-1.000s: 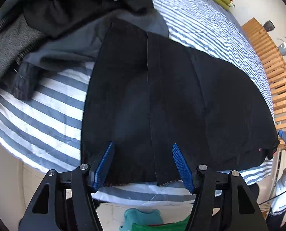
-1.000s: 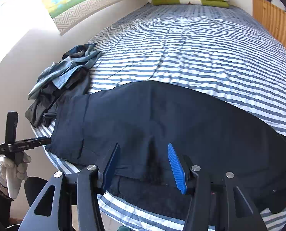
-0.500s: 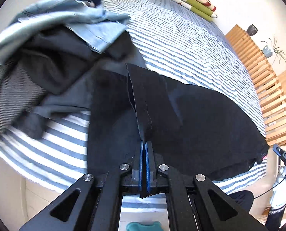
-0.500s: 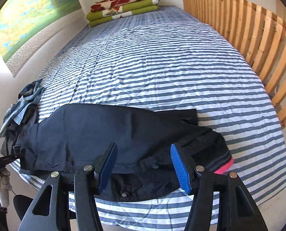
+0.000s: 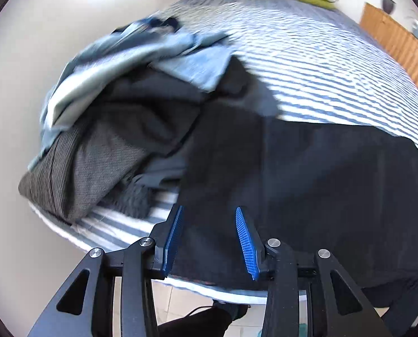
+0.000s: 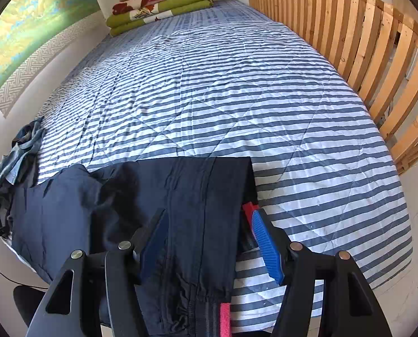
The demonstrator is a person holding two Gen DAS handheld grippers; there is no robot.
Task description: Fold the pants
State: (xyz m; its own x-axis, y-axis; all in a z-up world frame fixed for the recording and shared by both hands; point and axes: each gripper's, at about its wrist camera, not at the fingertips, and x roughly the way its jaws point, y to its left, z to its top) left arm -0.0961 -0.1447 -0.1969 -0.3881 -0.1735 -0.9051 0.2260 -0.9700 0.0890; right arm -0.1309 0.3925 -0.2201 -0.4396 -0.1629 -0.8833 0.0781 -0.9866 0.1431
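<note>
Dark navy pants (image 5: 321, 182) lie along the near edge of the striped bed (image 6: 209, 84). In the left wrist view my left gripper (image 5: 209, 209) hangs above the leg end. Its jaws are opening and its blue pads stand apart from the cloth below. In the right wrist view the pants (image 6: 68, 210) stretch away to the left. Their waist end, with an elastic band and a pink tab (image 6: 224, 317), runs between the fingers of my right gripper (image 6: 208, 213). Those jaws are opening too, and the right pad (image 6: 265, 247) stands off the cloth.
A pile of grey, black and light blue clothes (image 5: 119, 129) sits at the bed's left end, close to the leg ends. Folded blankets (image 6: 158, 5) lie at the far end. A wooden slat rail (image 6: 363, 56) runs along the right side. Floor (image 5: 181, 303) shows below the near edge.
The left gripper shut on a raised fold of the leg, then let it go and rose. The right gripper slid right along the pants to the waist end.
</note>
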